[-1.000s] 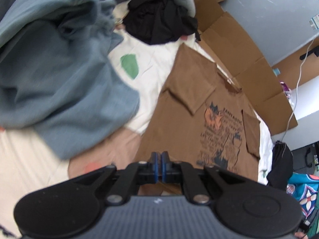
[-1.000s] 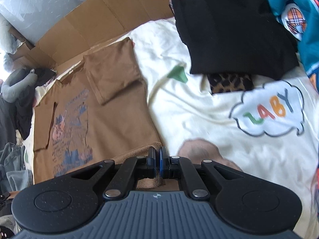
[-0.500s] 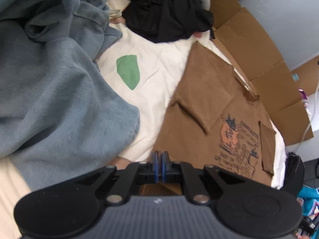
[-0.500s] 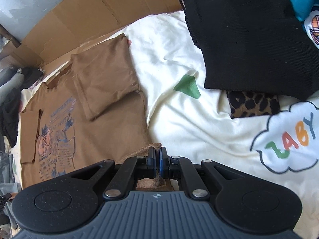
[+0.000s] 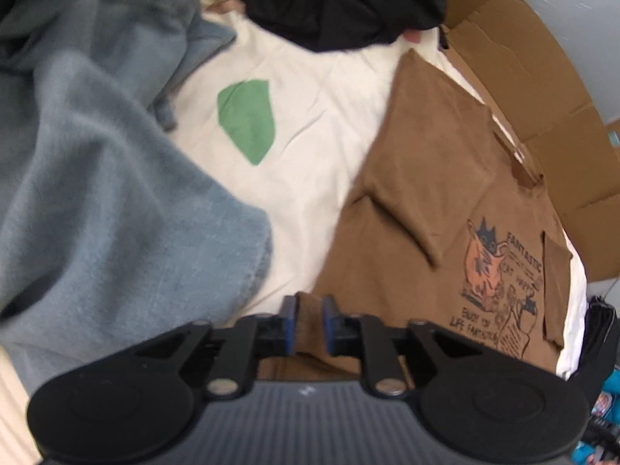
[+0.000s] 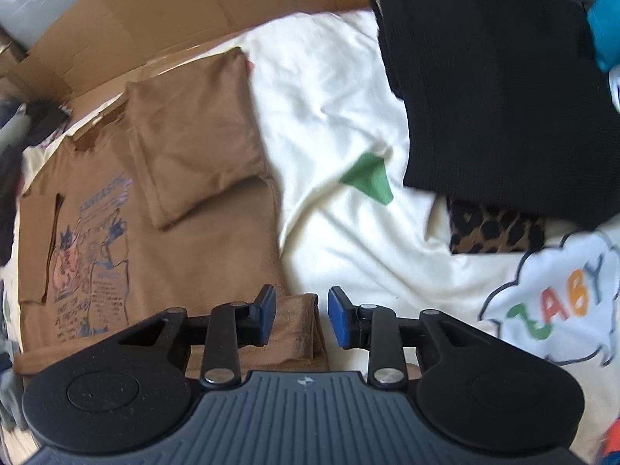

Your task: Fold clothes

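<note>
A brown T-shirt (image 5: pixel 407 232) with a cat print lies flat on the cream bed sheet (image 5: pixel 317 89), both sleeves folded inward. My left gripper (image 5: pixel 309 319) is at the shirt's bottom hem. Its blue pads stand a little apart, and a bunched strip of brown hem fills the narrow gap. In the right wrist view the same T-shirt (image 6: pixel 186 232) lies to the left. My right gripper (image 6: pixel 302 317) is open wide over the other hem corner. That folded corner (image 6: pixel 298 329) rests loose on the sheet between the fingers.
A blue-grey garment (image 5: pixel 97 193) is heaped at the left, with a black pile (image 5: pixel 341 4) behind. Cardboard (image 5: pixel 542 97) lines the far edge. At the right lie a folded black knit (image 6: pixel 496 97), a leopard-print piece (image 6: pixel 496 232) and a cloud print (image 6: pixel 554 302) on the sheet (image 6: pixel 348 89).
Both grippers carried the hem forward over the shirt while tightly shut on it. Now the right one has opened wide and let go. The left pads have parted slightly.
</note>
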Demonstrator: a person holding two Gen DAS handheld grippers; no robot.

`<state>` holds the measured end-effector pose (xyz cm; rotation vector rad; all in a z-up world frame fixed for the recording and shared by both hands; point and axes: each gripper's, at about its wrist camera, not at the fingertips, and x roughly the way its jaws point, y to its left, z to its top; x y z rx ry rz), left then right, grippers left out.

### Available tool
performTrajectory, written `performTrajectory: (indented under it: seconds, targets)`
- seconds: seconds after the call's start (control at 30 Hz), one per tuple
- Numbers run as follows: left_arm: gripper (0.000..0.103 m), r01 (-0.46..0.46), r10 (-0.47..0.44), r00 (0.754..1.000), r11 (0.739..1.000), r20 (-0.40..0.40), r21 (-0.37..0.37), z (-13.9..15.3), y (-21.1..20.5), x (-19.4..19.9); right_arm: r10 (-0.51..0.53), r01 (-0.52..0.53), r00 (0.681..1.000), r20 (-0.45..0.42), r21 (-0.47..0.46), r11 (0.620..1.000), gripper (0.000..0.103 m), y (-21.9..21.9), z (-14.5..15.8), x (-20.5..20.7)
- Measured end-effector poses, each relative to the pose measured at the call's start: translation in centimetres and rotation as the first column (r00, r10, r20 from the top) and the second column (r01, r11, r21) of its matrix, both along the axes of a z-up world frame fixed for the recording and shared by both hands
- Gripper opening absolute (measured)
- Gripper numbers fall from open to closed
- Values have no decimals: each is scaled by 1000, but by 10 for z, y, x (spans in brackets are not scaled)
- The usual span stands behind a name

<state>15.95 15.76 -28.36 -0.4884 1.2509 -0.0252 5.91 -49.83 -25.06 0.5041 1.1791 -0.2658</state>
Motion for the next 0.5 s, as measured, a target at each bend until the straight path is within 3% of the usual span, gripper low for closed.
performTrajectory:
  seconds: [0.13, 0.3, 0.5]
  targets:
    - [28, 56, -56, 998, 998, 10, 16, 26, -3, -2, 73, -73, 997, -12, -4, 997, 37, 3, 31, 6]
    - [37, 124, -124, 992, 992, 20, 39, 62, -7, -3, 140, -135, 990, 33, -124, 983, 37, -3, 95, 22]
    - [40, 174, -178, 982, 982, 68, 71, 117, -9, -6, 290, -267, 957, 16, -345, 900, 37, -18, 168, 37]
